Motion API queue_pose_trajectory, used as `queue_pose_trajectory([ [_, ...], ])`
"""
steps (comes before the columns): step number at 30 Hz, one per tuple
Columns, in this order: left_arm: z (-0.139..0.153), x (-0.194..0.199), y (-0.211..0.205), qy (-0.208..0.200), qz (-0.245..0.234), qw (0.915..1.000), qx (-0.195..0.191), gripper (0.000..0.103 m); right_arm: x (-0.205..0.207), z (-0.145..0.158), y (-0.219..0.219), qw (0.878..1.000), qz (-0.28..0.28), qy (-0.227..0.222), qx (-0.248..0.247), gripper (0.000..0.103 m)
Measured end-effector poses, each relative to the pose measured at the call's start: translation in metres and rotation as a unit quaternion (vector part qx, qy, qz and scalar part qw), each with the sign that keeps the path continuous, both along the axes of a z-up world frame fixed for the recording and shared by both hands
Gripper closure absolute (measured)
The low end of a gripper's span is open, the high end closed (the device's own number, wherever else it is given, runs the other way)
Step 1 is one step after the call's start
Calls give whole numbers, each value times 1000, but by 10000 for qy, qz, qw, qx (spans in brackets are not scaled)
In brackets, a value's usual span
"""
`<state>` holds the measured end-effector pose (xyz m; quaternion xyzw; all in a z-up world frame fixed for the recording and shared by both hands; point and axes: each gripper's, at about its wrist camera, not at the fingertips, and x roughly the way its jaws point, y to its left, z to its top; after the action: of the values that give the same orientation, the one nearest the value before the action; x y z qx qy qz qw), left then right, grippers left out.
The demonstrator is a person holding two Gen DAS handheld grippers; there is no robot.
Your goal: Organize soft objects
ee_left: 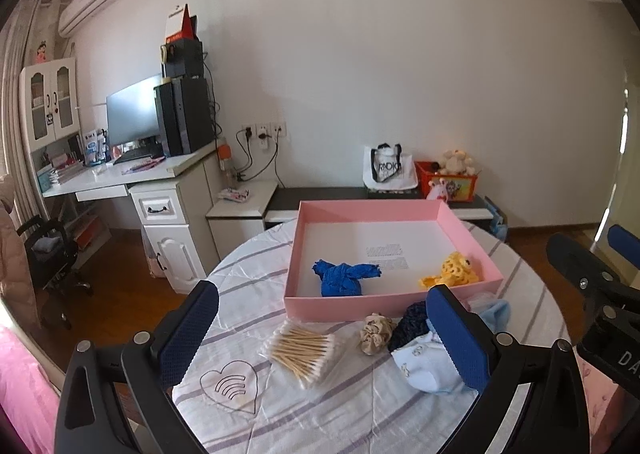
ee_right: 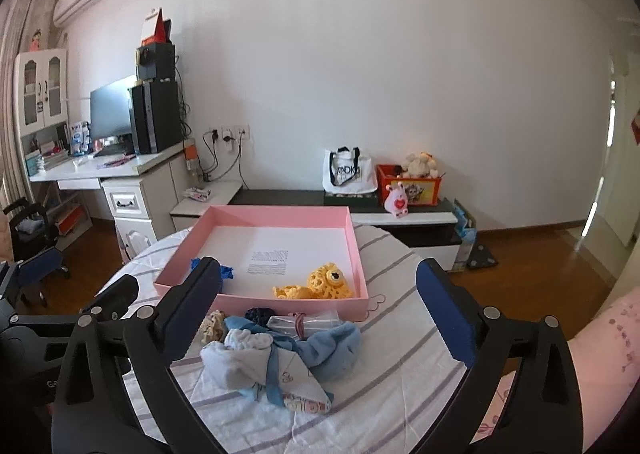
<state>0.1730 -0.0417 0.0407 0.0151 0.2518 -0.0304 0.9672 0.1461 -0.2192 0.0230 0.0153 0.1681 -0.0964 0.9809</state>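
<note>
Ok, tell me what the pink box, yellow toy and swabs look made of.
Pink box: likely matte cardboard, with thin flat walls and crisp folded corners.
Yellow toy: crocheted yarn, shown by its open looped texture.
Swabs: pale wooden-looking sticks with white cotton-like tips, apparently in clear glossy plastic wrap.

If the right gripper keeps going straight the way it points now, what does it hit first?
Most likely the pile of light blue cloths on the table, lying between the open right gripper fingers and before the pink box. Depth is hard to judge; it might pass just above them.

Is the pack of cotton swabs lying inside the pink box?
No, the cotton swabs lie on the striped tablecloth, outside the pink box.
</note>
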Motion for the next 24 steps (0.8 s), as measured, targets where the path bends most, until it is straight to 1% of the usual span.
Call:
queue_pose_trajectory([
  [7,15,-44,4,-295,56,9995,-119,0,-37,16,5,9993,-24,-369,-73,5],
  [11,22,-64,5,-486,35,9987,-137,0,-57,26,8,9980,-46,-613,-125,2],
  [19,35,-103,9,-910,-22,9955,-259,0,-83,40,15,9952,-92,-936,-257,2],
  [24,37,-119,11,-1113,-18,9932,-334,0,-96,43,17,9938,5,-1081,-278,1],
])
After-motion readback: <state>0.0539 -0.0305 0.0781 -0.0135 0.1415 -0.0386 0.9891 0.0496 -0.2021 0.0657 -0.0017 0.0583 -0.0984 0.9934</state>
